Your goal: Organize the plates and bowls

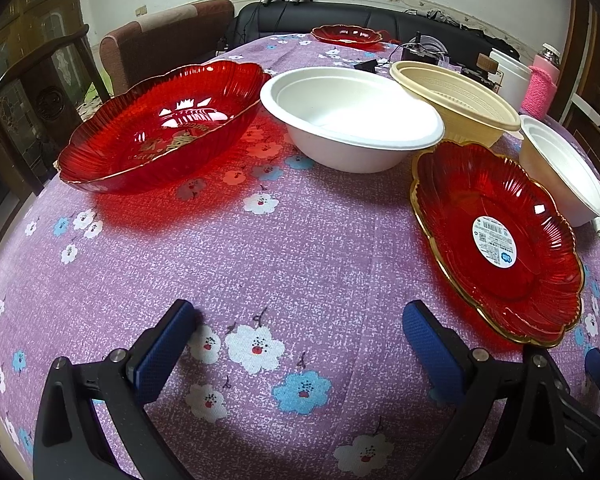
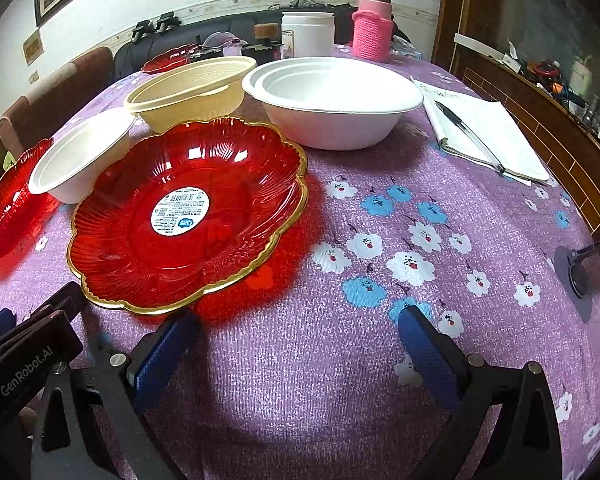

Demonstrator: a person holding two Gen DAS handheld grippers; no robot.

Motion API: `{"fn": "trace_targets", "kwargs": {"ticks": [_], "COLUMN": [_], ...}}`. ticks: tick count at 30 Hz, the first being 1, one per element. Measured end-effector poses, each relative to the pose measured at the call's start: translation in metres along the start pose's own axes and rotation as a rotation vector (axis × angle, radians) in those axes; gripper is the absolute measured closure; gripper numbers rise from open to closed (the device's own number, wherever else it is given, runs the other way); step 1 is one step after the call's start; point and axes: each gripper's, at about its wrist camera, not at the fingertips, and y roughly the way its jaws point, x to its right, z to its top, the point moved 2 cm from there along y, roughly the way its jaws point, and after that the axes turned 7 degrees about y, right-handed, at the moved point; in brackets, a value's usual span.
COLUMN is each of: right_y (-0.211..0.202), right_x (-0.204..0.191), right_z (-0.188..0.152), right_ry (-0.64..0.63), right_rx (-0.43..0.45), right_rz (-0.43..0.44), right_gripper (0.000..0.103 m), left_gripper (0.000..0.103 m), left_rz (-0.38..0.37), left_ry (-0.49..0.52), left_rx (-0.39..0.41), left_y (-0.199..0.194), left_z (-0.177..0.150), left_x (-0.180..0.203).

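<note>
Floral tablecloth [image 2: 380, 360]: labelled red plate [image 2: 188, 216] just ahead-left of my spread, empty right gripper [image 2: 298, 344], nearer than my spread left gripper [image 1: 298, 332].

Both fisheye views are bright and sharp at centre, bending hard toward black, vignetted corners. Overhead light throws soft shadows beneath the open left gripper [image 1: 300, 328] and right gripper [image 2: 298, 330] onto the purple flowered tablecloth [image 1: 300, 248]. White glare streaks the translucent red scalloped plate [image 2: 188, 212] ahead of the right gripper, which casts a red glow on the cloth.
</note>
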Motion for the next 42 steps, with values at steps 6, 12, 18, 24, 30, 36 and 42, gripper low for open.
{"fn": "trace_targets", "kwargs": {"ticks": [6,12,18,24,30,36,42], "right_y": [0.0,-0.0019,-0.0054,-0.0055,-0.0057,-0.0055,-0.0054], "right_x": [-0.0007,-0.0002,0.0016,0.0024,0.0024,0.0024,0.0025], "right_z": [-0.0003,-0.0026,-0.0066,-0.0071,-0.008,-0.008,-0.0078], "right_ry": [0.007,0.01,-0.025,-0.067,-0.072,-0.072,-0.072], "right_rx": [0.0,-0.002,-0.017,-0.028,-0.03,-0.03,-0.029], "right_rz": [-0.007,-0.006,0.023,0.053,0.056,0.056,0.057], "right_gripper": [0.001,0.001,0.001,0.001,0.001,0.001,0.001], "left_gripper": [0.0,0.0,0.0,0.0,0.0,0.0,0.0], "left_rz": [0.002,0.005,0.005,0.005,-0.029,-0.034,-0.034], "left_ry": [-0.004,-0.003,-0.003,-0.004,0.048,0.054,0.05], "left_rx": [0.0,0.001,0.001,-0.002,-0.03,-0.027,-0.025], "left_y": [0.0001,-0.0007,-0.0005,-0.0007,-0.0032,-0.0024,-0.0016], "left_z": [0.0003,-0.0017,-0.0017,-0.0019,-0.0042,-0.0036,-0.0029], "left_x": [-0.0017,-0.0027,-0.0027,-0.0025,0.0,0.0016,0.0016]}}
